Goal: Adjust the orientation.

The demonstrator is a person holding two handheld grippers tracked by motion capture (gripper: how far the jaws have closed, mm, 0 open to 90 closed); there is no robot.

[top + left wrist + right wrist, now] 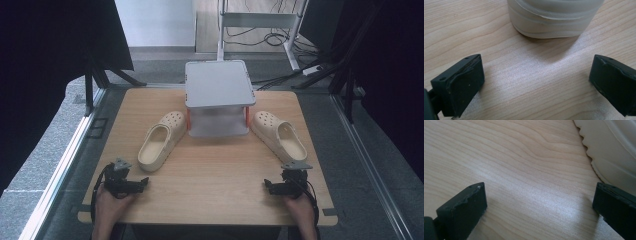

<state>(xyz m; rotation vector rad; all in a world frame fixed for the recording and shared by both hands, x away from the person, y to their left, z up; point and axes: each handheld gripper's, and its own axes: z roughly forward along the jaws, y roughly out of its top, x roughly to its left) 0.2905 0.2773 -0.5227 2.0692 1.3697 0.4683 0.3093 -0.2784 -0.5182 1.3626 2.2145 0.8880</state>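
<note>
Two cream clogs lie on the wooden table (pixel 215 170). The left clog (pixel 161 140) points its toe toward a grey two-level rack (pixel 218 97) at the back centre; the right clog (pixel 279 136) lies on the rack's other side. My left gripper (pixel 120 176) rests near the front left, just behind the left clog's heel (pixel 554 20), jaws wide open over bare wood (pixel 536 80). Near the front right, my right gripper (pixel 292 177) sits with jaws open, and the right clog's ridged sole edge (pixel 609 152) runs past its right jaw.
The rack has orange posts (pixel 188 120) and a flat grey top. The table's edges drop to grey carpet on both sides. Black frame legs and cables (pixel 270 37) stand beyond the far edge.
</note>
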